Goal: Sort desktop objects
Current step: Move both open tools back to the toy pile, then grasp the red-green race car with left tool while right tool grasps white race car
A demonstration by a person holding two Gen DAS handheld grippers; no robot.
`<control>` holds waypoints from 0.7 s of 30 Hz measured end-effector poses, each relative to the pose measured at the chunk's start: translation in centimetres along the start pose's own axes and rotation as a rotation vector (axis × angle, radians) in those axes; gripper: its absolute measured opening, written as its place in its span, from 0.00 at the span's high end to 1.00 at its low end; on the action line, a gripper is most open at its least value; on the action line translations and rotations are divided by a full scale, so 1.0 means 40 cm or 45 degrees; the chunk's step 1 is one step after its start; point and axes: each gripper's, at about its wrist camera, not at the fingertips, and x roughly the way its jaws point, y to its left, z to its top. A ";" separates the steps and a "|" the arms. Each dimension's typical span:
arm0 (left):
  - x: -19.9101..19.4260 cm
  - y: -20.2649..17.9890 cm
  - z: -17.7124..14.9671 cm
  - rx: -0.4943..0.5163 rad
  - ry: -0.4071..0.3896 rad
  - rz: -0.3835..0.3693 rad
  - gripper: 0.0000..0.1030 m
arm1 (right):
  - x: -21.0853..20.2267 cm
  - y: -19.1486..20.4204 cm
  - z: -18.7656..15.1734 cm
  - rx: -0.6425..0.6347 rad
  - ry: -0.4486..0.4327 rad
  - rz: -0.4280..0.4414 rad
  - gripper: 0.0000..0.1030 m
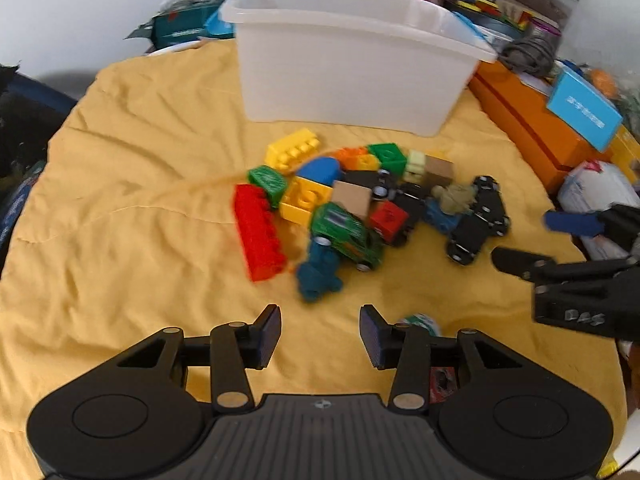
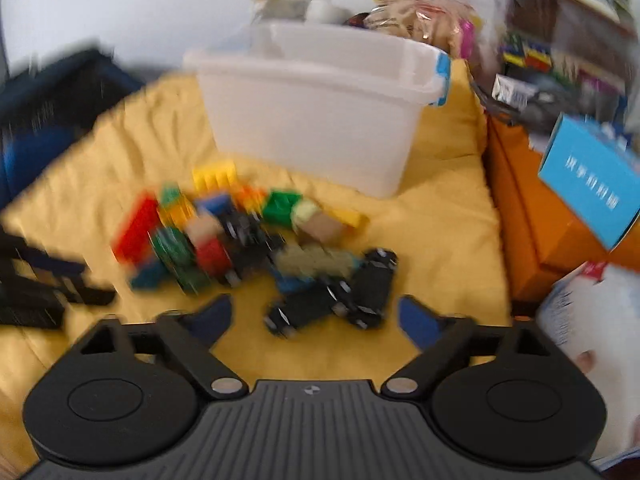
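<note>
A pile of toys lies on the yellow cloth [image 1: 140, 184] in front of a white plastic bin [image 1: 352, 68]. It holds a long red brick [image 1: 258, 232], a yellow brick [image 1: 294, 150], a green toy car [image 1: 348, 236], a blue figure [image 1: 318, 272] and a black wheeled chassis [image 1: 478, 220]. My left gripper [image 1: 320, 332] hangs open just short of the blue figure, nothing between its pads. My right gripper [image 2: 316, 316] stands wide open over the cloth, with the black chassis [image 2: 340, 296] right at its fingertips and untouched. The bin [image 2: 312, 120] stands behind the blurred pile.
An orange box [image 1: 532, 128] with a light blue carton [image 1: 584, 112] on it borders the cloth on the right, next to a white bag [image 1: 600, 192]. Cluttered packages fill the back. A dark blue object [image 2: 40, 120] sits at the left. A small green-white item [image 1: 420, 322] lies under my left gripper.
</note>
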 end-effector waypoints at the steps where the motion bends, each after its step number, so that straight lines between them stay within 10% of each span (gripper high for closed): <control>1: -0.001 -0.009 -0.004 0.024 0.001 0.002 0.54 | 0.001 -0.002 -0.009 -0.001 0.022 0.025 0.30; 4: -0.010 -0.042 -0.023 0.081 0.007 -0.051 0.54 | 0.005 -0.011 -0.035 0.073 0.069 0.188 0.31; 15: 0.049 -0.124 -0.042 0.142 0.174 -0.285 0.54 | -0.004 -0.048 -0.071 0.154 0.051 0.094 0.48; 19: 0.076 -0.117 -0.044 0.090 0.188 -0.242 0.67 | -0.004 -0.061 -0.075 0.162 0.043 0.077 0.50; 21: 0.068 -0.113 -0.044 0.114 0.177 -0.183 0.67 | -0.001 -0.059 -0.073 0.164 0.043 0.070 0.68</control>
